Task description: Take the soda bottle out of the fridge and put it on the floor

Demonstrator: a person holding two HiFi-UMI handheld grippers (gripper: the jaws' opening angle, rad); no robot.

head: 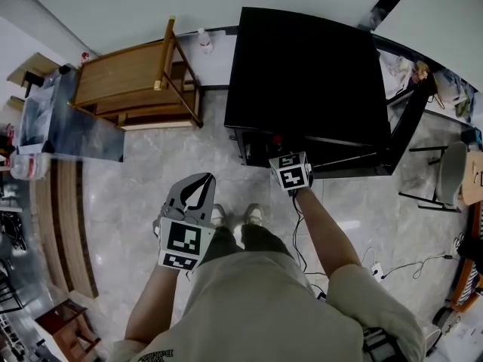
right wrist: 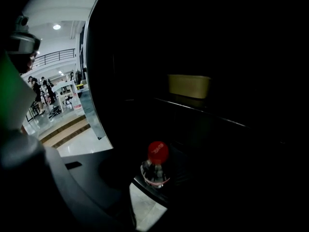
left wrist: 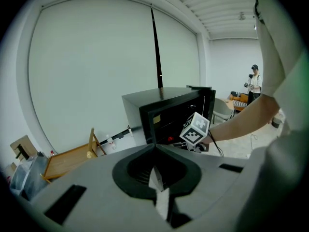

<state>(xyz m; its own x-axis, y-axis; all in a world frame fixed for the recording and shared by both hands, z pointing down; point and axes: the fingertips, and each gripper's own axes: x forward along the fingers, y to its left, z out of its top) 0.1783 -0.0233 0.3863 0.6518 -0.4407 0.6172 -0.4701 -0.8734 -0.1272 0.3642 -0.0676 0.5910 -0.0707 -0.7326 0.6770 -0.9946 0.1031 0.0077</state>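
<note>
A: Why is the fridge (head: 302, 74) seen with its door (head: 411, 123) swung out to the right?
B: Access to the inside is judged to be the reason. The taking out is not yet done.
A: And the floor (head: 143, 179)?
B: Bare stone is seen in front of the fridge, where the bottle is meant to be set down.
A: How is the left gripper (left wrist: 155, 148) held?
B: It is held low and back, near the shoes (head: 235, 216), with its fingers pressed together on nothing. It is judged to be parked out of the way.
A: The right gripper (head: 291, 170)?
B: It is placed at the fridge's open front. One finger (right wrist: 72, 178) is shown just left of the bottle, but the other is lost in the dark. Whether they are spread or pinching cannot be told.
A: Where is the soda bottle (right wrist: 154, 174)?
B: It is stood upright at the front edge inside the fridge, with its red cap (right wrist: 158, 152) shown right ahead of the reaching gripper.
</note>
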